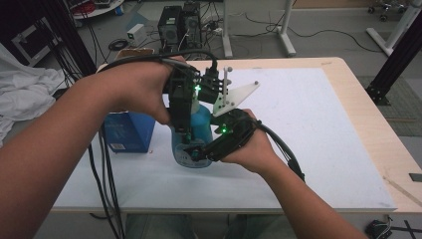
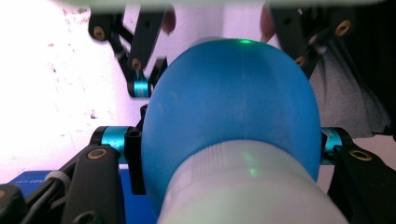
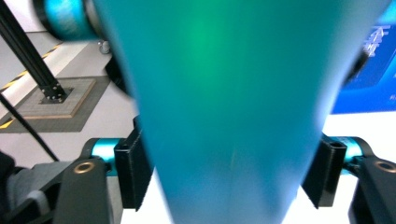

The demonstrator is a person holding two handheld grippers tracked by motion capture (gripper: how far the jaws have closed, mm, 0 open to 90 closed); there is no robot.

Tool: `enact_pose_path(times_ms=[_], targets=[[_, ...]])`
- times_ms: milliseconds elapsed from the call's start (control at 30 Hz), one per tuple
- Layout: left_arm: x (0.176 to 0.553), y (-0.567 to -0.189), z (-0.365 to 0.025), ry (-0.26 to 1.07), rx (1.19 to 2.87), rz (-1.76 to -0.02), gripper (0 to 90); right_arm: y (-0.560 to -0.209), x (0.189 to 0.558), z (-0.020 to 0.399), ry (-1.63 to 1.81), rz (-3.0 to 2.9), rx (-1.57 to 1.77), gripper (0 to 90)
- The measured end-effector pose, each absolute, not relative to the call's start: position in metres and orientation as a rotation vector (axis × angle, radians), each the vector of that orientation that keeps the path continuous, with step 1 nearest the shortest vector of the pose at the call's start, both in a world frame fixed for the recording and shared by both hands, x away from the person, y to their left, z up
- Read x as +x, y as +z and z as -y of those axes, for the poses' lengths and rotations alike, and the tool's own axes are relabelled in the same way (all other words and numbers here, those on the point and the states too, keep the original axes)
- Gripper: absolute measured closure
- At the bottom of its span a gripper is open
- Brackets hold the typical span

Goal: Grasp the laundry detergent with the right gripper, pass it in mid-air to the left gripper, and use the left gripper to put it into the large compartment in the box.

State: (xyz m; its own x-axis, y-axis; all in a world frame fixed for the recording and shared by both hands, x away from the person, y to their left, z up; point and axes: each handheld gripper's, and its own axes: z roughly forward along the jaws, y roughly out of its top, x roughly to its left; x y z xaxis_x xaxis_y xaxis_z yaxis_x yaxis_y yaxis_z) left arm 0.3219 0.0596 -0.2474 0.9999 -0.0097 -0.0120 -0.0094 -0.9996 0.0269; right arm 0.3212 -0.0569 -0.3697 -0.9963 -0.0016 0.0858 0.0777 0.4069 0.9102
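Translucent blue plastic bottle (image 1: 193, 137) with a white cap stood upright on the white mat, near the mat's front edge and left of its middle. Left gripper (image 1: 185, 130) came down from above; in the left gripper view its pads were clamped on the bottle's (image 2: 229, 107) shoulder just below the cap. Right gripper (image 1: 199, 153) lay low against the bottle's base; in the right gripper view its jaws flanked the body (image 3: 224, 93), whether the pads pressed I could not tell. Blue cardboard box (image 1: 128, 131) sat just left of the bottle, by the mat's left edge.
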Motion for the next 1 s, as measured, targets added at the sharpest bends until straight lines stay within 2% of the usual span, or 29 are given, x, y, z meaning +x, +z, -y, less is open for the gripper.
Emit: enact_pose_path(times_ms=[33,267,300,467,533,600,1000], targets=[[0.323,-0.247,-0.060,-0.016,3.117,0.018,39.2,-0.370,0.321,0.059,-1.668,2.587,-0.072,22.9],[0.325,-0.246,-0.060,-0.038,3.123,-0.010,39.2,-0.366,0.321,0.079,-1.658,2.600,-0.078,21.7],[0.326,-0.245,-0.061,-0.043,3.125,-0.021,39.2,-0.363,0.321,0.087,-1.650,2.631,-0.103,13.0],[0.329,-0.243,-0.062,-0.050,3.129,-0.033,39.2,-0.358,0.323,0.101,-1.611,2.683,-0.125,12.9],[0.330,-0.242,-0.063,-0.053,3.131,-0.050,39.2,-0.355,0.325,0.108,-1.588,2.706,-0.134,10.1],[0.331,-0.241,-0.064,-0.051,3.134,-0.051,39.2,-0.353,0.326,0.113,-1.546,2.758,-0.167,0.7],[0.340,-0.228,-0.076,-0.083,3.121,-0.211,39.0,-0.332,0.333,0.133,-1.152,2.954,-0.057,0.4]])
